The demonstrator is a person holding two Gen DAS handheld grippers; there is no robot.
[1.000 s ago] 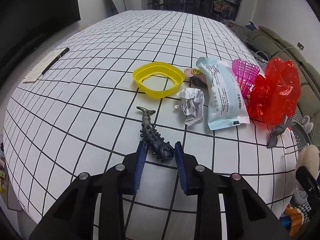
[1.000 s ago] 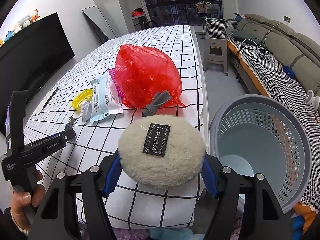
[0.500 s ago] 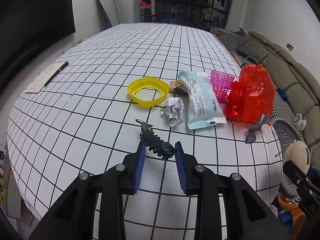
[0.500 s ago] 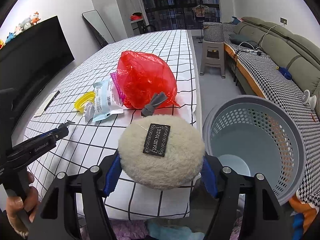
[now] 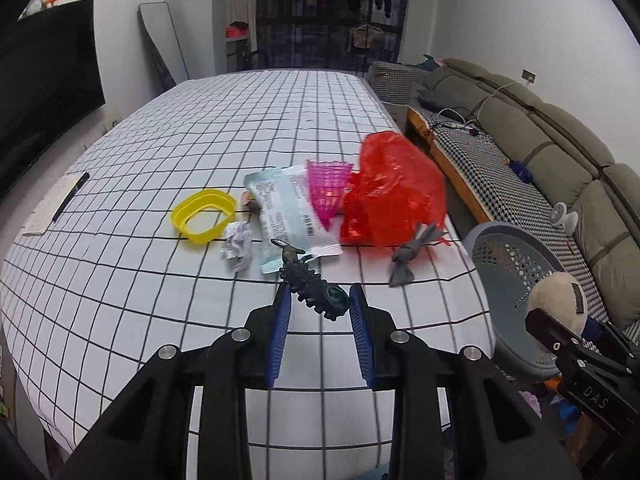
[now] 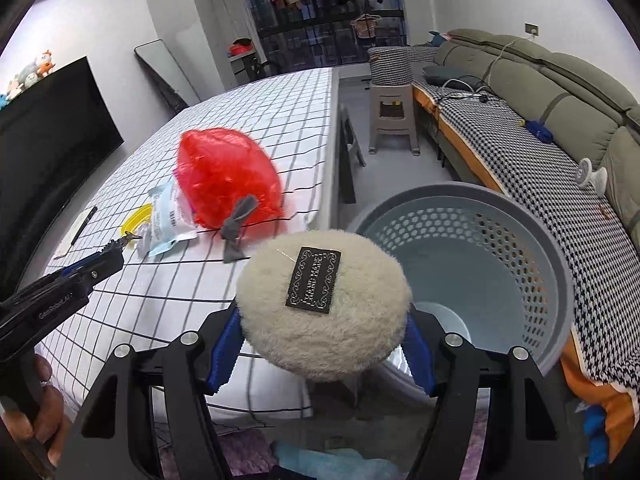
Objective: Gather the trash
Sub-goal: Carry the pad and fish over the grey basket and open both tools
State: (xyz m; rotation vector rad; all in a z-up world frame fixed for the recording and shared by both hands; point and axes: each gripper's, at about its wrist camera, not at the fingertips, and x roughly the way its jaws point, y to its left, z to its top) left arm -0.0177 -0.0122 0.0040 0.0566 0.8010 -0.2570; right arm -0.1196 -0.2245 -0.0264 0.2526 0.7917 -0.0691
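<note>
Right gripper (image 6: 322,344) clamped on a round cream fluffy pad (image 6: 323,304) with a black label, held beside the near rim of the grey perforated basket (image 6: 532,280), partly over its opening. Same pad seen from the left wrist view at lower right (image 5: 556,294), in front of the basket (image 5: 508,256).

Left gripper (image 5: 318,312) raised off the grid-pattern tabletop (image 5: 160,280), blue pads pinching, it seems, the fat end of a dark knobbly fish-shaped toy (image 5: 310,278); actual contact hard to confirm, with a gap showing on either side of the toy. Tail of the toy pointing away toward the heap of litter.

On the tabletop beyond: crumpled white paper (image 5: 238,242), yellow ring-shaped lid (image 5: 204,216), pale blue printed wrapper (image 5: 288,216), pink mesh cup (image 5: 328,188), and a red plastic bag (image 5: 394,192) close to the right edge. Grey fabric bow (image 5: 412,252) just in front of the bag. Black pen on a paper slip (image 5: 60,204) well apart at the far left.
</note>
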